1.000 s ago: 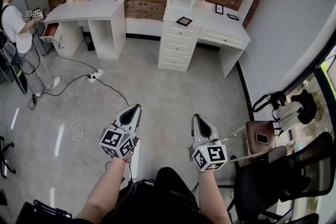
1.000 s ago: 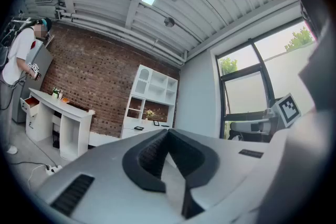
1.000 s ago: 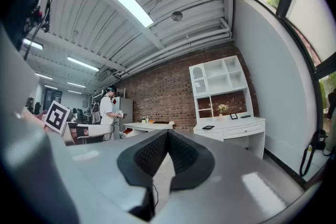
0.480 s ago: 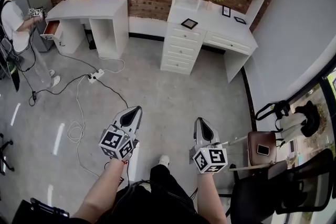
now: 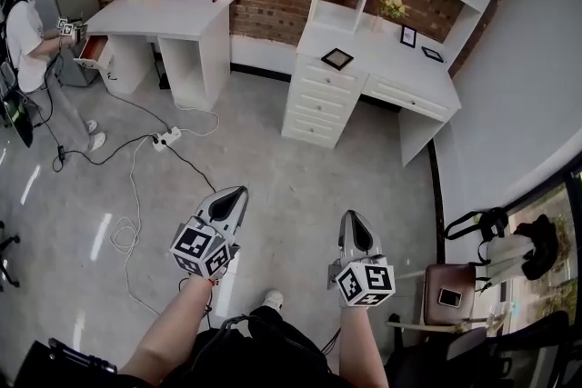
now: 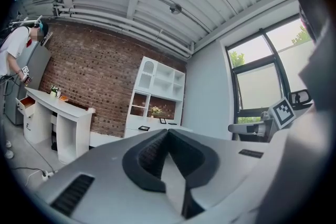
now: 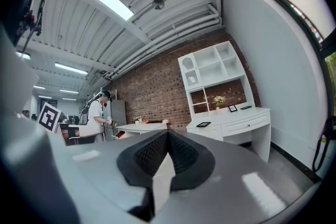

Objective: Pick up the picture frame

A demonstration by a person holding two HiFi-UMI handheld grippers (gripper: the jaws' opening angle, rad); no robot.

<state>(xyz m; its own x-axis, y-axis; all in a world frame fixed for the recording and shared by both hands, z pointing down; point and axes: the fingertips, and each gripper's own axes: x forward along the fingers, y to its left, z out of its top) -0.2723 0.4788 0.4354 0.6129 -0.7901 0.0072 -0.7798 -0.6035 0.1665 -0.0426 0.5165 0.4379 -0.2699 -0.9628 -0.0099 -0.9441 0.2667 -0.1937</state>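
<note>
Both clenched, empty: left hand-held gripper (image 5: 238,190), right hand-held gripper (image 5: 349,215).
On the white surface (image 5: 393,74) lies a black square picture frame (image 5: 337,59).

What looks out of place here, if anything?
A power strip and loose cables trail across the floor, and a drawer of the left desk hangs open. Nothing else stands out.

The left gripper (image 5: 235,193) and right gripper (image 5: 352,217) are grey and tapered, with black-padded jaws and white marker cubes (image 5: 202,249) printed in black squares. Dark trousers (image 5: 273,343), white shoe (image 5: 271,297).
</note>
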